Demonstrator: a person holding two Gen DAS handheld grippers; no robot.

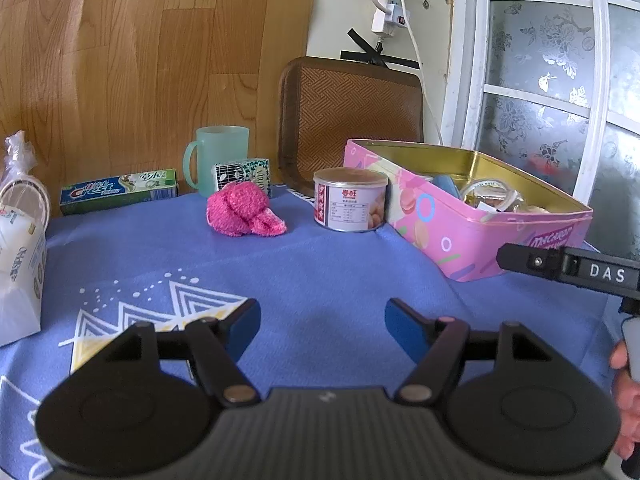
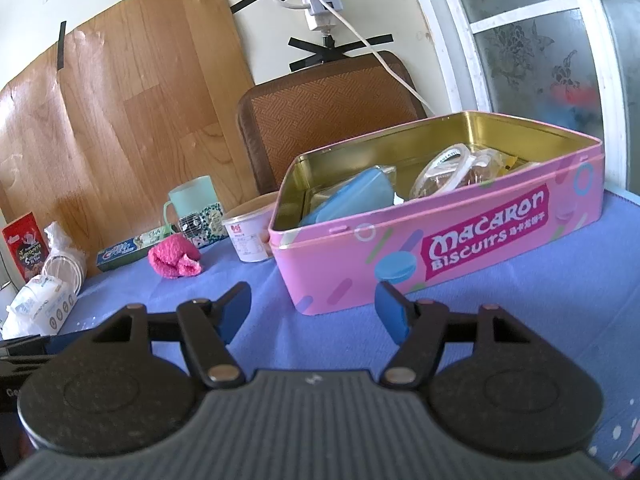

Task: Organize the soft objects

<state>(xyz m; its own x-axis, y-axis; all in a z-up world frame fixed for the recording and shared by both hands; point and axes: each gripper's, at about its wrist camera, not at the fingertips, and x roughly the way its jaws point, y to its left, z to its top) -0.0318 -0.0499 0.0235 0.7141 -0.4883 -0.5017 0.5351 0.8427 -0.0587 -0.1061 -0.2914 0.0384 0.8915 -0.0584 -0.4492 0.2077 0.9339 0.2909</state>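
While one pink fuzzy cloth (image 1: pixel 244 210) lies bunched on the blue tablecloth (image 1: pixel 320 272), it sits just in front of one green mug (image 1: pixel 218 158) and one small patterned box (image 1: pixel 256 174), between one toothpaste box (image 1: pixel 118 191) and one can (image 1: pixel 350 204). One pink biscuit tin (image 2: pixel 440 232) stands open beside the can. Both the left gripper (image 1: pixel 322 332) and the right gripper (image 2: pixel 312 312) are spread with nothing between their fingers, well apart from the cloth.
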